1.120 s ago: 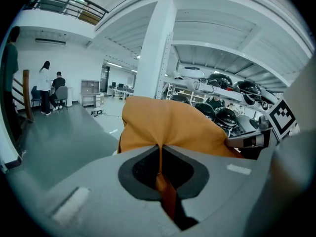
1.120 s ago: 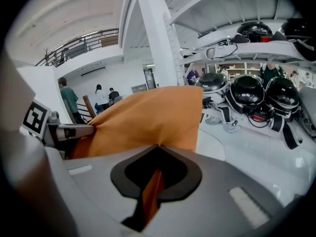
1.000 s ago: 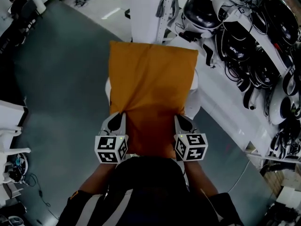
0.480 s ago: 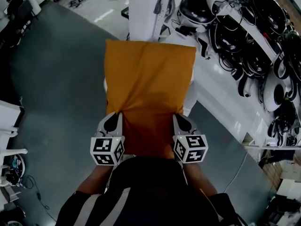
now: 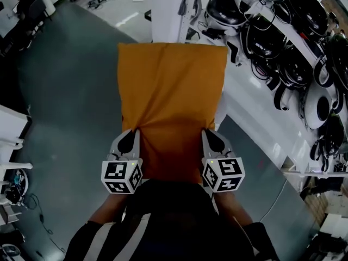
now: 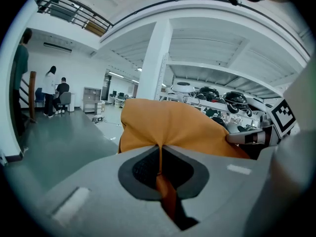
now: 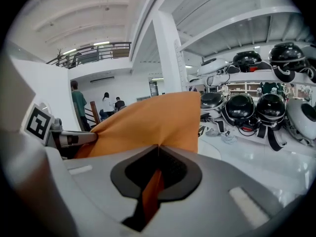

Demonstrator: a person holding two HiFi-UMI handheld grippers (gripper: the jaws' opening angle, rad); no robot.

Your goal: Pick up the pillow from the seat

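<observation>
While grey floor (image 5: 70,91) spreads left and black helmets (image 5: 261,37) crowd white shelves (image 5: 254,87) right, the orange pillow (image 5: 171,97) is held up, left hand-held gripper (image 5: 132,134) and right hand-held gripper (image 5: 209,134) pinching its near corners.

head: steeply down | gripper views: forward, close | shared: pillow (image 5: 171,102)

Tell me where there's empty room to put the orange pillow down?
The big bare patch is the grey floor, between the pillow and the white furniture at the left edge. A narrower strip lies lower right, beside the right gripper. Upper right is crowded with black helmets and cables.
</observation>
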